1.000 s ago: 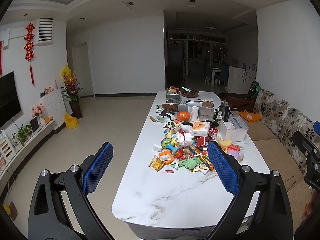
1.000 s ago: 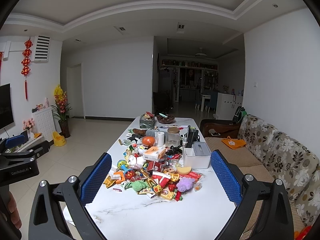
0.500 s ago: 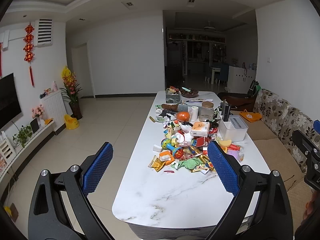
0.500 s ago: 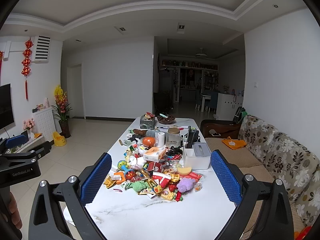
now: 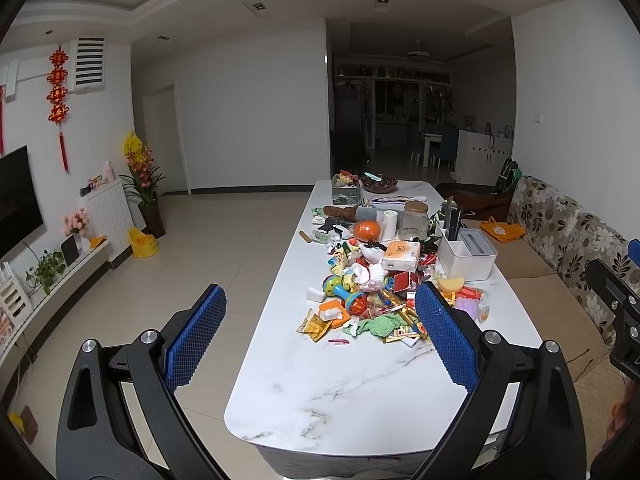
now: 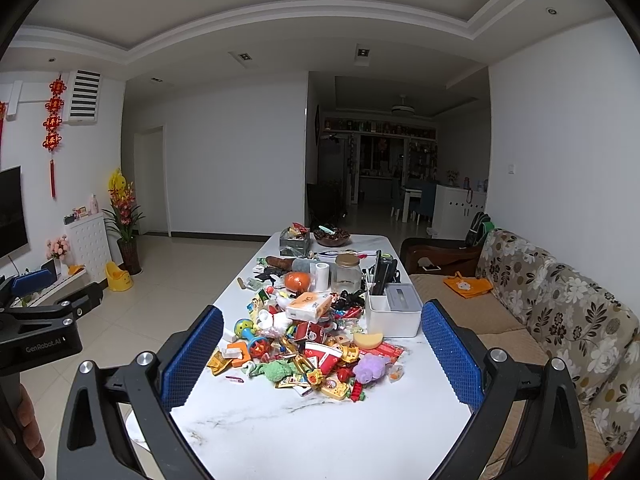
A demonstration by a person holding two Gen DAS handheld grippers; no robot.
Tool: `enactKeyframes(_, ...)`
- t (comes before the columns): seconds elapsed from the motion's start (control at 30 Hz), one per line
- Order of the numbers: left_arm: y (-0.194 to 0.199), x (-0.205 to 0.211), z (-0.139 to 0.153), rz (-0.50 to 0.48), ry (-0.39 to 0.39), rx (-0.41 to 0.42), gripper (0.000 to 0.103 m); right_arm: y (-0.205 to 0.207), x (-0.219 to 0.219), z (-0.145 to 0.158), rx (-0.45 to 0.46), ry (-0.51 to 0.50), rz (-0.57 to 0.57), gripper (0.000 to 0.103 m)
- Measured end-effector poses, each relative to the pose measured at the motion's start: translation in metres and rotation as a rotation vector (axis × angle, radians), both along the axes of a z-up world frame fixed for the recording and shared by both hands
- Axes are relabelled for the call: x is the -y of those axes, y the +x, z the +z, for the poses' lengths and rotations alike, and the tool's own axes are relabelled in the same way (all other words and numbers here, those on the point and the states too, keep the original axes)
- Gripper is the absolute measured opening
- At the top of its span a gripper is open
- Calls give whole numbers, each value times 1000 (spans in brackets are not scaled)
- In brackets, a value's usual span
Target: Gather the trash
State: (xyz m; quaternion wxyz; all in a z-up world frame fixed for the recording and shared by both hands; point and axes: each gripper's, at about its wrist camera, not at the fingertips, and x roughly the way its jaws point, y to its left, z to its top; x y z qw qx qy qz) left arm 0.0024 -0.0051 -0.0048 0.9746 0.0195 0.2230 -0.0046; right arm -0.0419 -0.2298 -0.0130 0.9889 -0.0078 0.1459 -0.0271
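Observation:
A heap of wrappers, small toys and scraps (image 5: 376, 292) lies in the middle of a long white marble table (image 5: 340, 392); it also shows in the right wrist view (image 6: 312, 344). A crumpled yellow wrapper (image 5: 314, 325) and an orange piece (image 5: 333, 312) lie at its near left edge. My left gripper (image 5: 320, 336) is open and empty, held above the table's near end, short of the heap. My right gripper (image 6: 322, 354) is open and empty, hovering near the heap's front.
A white box with compartments (image 5: 468, 254) stands right of the heap, with a glass jar (image 5: 414, 220), a paper roll (image 5: 389, 224) and an orange ball (image 5: 367, 231) behind. A flowered sofa (image 6: 560, 320) runs along the right. Tiled floor (image 5: 192, 264) lies to the left.
Both views are almost unchanged; the cameras drift very slightly. Both grippers stay open and empty.

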Motion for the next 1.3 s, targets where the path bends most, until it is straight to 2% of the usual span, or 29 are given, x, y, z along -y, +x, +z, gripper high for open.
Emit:
enactKeyframes(1.17, 0, 1, -2, 0, 4, -5, 93, 2, 0, -4, -4, -1, -1, 98)
enactKeyframes(1.3, 4, 2, -11, 9, 14, -14, 93, 4, 0, -17, -12, -1, -4, 98)
